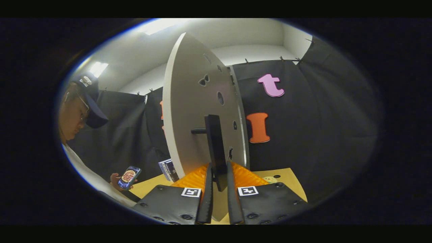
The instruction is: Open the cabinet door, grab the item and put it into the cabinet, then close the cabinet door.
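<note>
Jaws nearly closed, clamping lower end of black bar handle (216,152) on white flat cabinet door (192,111); gripper (219,175) holds handle from either side. Door stands swung out, edge-on, inner face with drilled holes showing. Small dark printed box (168,169), probably item to stow, sits on yellow tabletop (290,179) beyond door's left edge. Person with phone (128,177) stands left. Step in hand: opening door. Next: release handle, move left around door toward box.
</note>
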The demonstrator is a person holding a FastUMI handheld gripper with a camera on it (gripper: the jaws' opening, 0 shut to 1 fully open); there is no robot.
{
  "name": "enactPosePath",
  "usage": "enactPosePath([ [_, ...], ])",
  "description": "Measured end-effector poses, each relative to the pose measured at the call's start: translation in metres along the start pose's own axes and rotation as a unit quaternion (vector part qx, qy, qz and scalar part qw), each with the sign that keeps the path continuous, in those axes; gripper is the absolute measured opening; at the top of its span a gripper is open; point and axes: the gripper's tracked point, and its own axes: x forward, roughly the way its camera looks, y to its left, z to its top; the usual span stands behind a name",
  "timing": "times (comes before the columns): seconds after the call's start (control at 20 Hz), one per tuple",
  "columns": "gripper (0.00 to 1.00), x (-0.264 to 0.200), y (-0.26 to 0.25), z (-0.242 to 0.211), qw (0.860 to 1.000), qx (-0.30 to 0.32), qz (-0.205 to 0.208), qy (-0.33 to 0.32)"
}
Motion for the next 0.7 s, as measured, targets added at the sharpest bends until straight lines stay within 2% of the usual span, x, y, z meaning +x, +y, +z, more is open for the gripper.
enactPosePath([
  [0.1, 0.26, 0.001, -0.004, -0.003, 1.000, 0.003, -0.019, -0.002],
  [0.25, 0.21, -0.003, -0.006, -0.003, 0.998, 0.001, -0.056, 0.007],
  [0.4, 0.21, -0.006, -0.011, -0.003, 0.995, 0.013, -0.095, 0.001],
  [0.55, 0.21, -0.006, -0.004, -0.004, 0.994, 0.048, -0.100, -0.017],
  [0.7, 0.21, -0.026, -0.003, -0.014, 0.990, 0.058, -0.127, -0.016],
])
